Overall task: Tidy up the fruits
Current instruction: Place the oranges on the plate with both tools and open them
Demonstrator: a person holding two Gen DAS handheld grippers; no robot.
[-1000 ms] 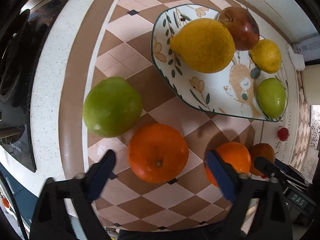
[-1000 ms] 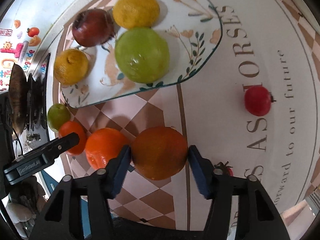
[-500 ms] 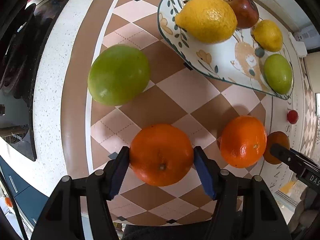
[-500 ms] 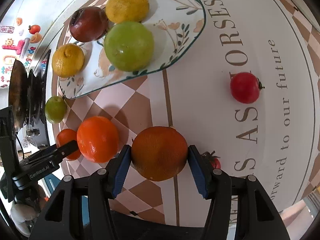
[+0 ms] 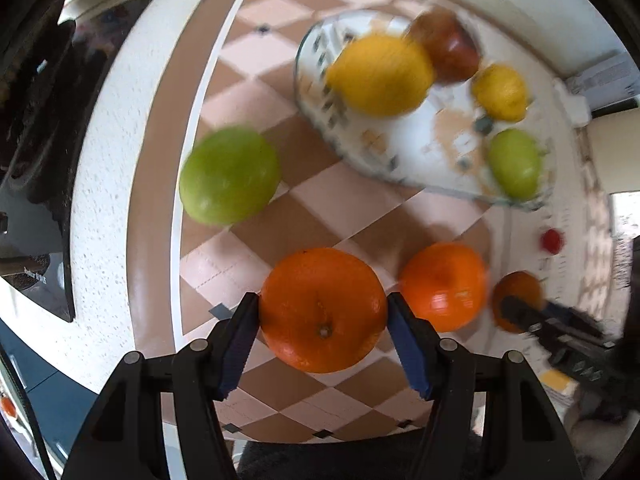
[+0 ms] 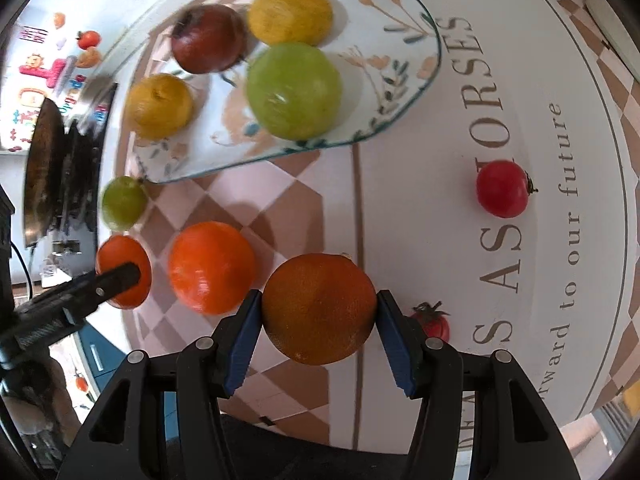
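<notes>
My left gripper [image 5: 323, 312] is shut on a bright orange [image 5: 322, 309] and holds it above the checked cloth. My right gripper [image 6: 319, 309] is shut on a darker orange [image 6: 319, 307]. A third orange [image 5: 443, 286] lies between them; it also shows in the right wrist view [image 6: 211, 267]. A patterned plate [image 6: 404, 76] holds two lemons [image 6: 290, 12] [image 6: 160, 105], a dark red fruit [image 6: 208, 38] and a green fruit [image 6: 294, 91]. A loose green fruit [image 5: 229, 175] lies on the cloth left of the plate [image 5: 404, 178].
A small red tomato [image 6: 502, 188] lies on the white lettered part of the tablecloth [image 6: 460, 240], right of the plate. A dark stove [image 5: 36, 120] borders the table on the left. The left gripper's finger [image 6: 116, 278] crosses in front of its orange in the right wrist view.
My left gripper closed around the bright orange, then lifted it. My right gripper stays shut on the darker orange and has risen with it. Both views are blurred by motion.
</notes>
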